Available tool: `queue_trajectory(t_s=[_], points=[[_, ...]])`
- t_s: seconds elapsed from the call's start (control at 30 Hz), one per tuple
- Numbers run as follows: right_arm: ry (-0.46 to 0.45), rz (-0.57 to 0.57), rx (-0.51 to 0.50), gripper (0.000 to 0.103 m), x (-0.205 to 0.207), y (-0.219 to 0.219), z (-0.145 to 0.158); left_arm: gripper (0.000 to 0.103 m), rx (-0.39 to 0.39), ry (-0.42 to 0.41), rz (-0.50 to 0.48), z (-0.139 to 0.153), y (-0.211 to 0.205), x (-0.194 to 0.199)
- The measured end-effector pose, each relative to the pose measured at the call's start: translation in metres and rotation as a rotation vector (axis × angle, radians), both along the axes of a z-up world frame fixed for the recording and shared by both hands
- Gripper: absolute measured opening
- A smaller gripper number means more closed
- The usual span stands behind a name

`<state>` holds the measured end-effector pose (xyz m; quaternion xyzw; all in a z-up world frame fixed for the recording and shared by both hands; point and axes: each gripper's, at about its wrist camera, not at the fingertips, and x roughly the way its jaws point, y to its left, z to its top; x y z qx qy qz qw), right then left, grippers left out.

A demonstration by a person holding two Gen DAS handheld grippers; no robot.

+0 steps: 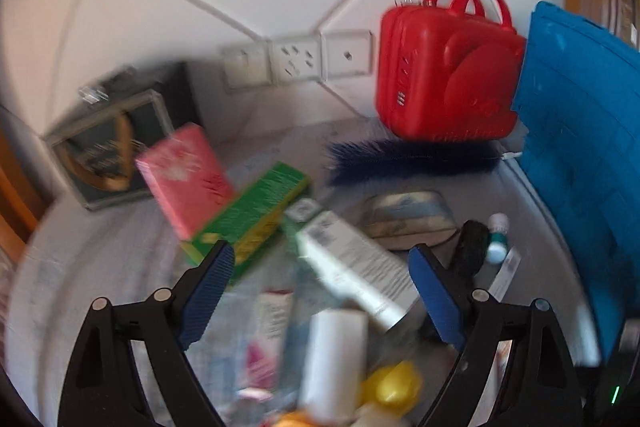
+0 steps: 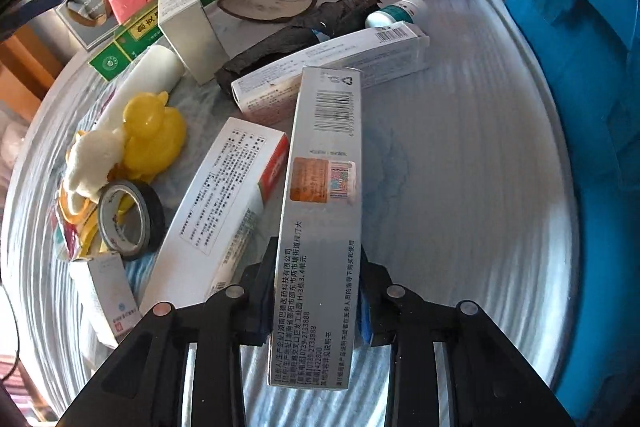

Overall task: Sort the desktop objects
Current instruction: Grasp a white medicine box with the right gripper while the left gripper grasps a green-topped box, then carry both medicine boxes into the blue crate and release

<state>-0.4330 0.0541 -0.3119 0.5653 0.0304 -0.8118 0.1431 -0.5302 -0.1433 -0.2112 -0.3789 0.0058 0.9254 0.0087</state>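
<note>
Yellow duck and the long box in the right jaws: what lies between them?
In the right wrist view, a white box with a red end lies flat between the yellow duck and the long box.

Home desk, wall sockets (image 1: 294,61), medicine boxes (image 2: 320,211), toy duck (image 2: 154,135)

We see a long silver-grey carton (image 2: 320,227) with barcode and printed text standing lengthwise at centre frame. Left of it lie a white-and-red box (image 2: 224,207), a tape roll (image 2: 132,221) and a yellow duck (image 2: 154,133). A green box (image 2: 132,45) sits upper left.
</note>
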Motion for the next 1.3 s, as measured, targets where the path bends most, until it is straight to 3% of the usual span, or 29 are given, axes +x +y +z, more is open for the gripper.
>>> queue_trajectory(t_s=[0.07, 0.27, 0.33, 0.37, 0.47, 0.5, 0.53, 0.63, 0.7, 0.83, 0.9, 1.0, 1.1, 1.3], points=[[0.004, 0.017, 0.005, 0.031, 0.001, -0.002, 0.0, 0.089, 0.038, -0.046, -0.007, -0.015, 0.013, -0.018], [-0.003, 0.041, -0.002, 0.031, 0.004, 0.002, 0.0, 0.089, 0.034, -0.171, 0.072, -0.056, 0.016, -0.051], [-0.007, 0.046, -0.006, 0.031, 0.003, 0.002, 0.0, 0.07, 0.136, -0.201, 0.045, -0.064, 0.004, -0.051], [-0.009, 0.045, -0.008, 0.031, 0.003, 0.002, 0.0, 0.068, 0.16, -0.207, 0.043, -0.065, 0.001, -0.05], [0.006, 0.059, 0.003, 0.031, 0.002, 0.0, 0.0, 0.049, 0.091, -0.188, 0.011, -0.06, 0.006, -0.045], [0.017, 0.066, 0.014, 0.031, 0.003, -0.002, 0.0, 0.038, 0.067, -0.182, -0.01, -0.058, 0.008, -0.041], [0.026, 0.072, 0.025, 0.031, 0.003, -0.004, 0.0, 0.035, 0.059, -0.181, -0.031, -0.056, 0.009, -0.036], [0.078, 0.11, 0.083, 0.031, 0.011, -0.012, -0.001, 0.034, 0.093, -0.179, -0.096, -0.055, 0.002, -0.014], [0.082, 0.093, 0.083, 0.031, 0.012, -0.012, -0.002, 0.034, 0.062, -0.182, -0.117, -0.055, 0.003, -0.01], [0.05, 0.053, 0.08, 0.031, 0.007, -0.014, 0.0, 0.035, -0.014, -0.271, -0.137, -0.067, 0.012, -0.024], [0.051, 0.051, 0.069, 0.031, 0.008, -0.013, 0.0, 0.034, -0.012, -0.289, -0.127, -0.074, 0.012, -0.025], [0.048, 0.028, 0.033, 0.029, 0.011, -0.004, 0.0, 0.034, 0.004, -0.255, -0.12, -0.066, 0.012, -0.019], [0.096, 0.037, 0.01, 0.029, 0.018, -0.001, 0.013, 0.033, -0.026, -0.167, -0.157, -0.036, 0.015, -0.003], [0.239, 0.06, -0.022, 0.029, 0.043, -0.006, 0.076, 0.033, -0.035, -0.007, -0.203, 0.036, 0.016, 0.044]])
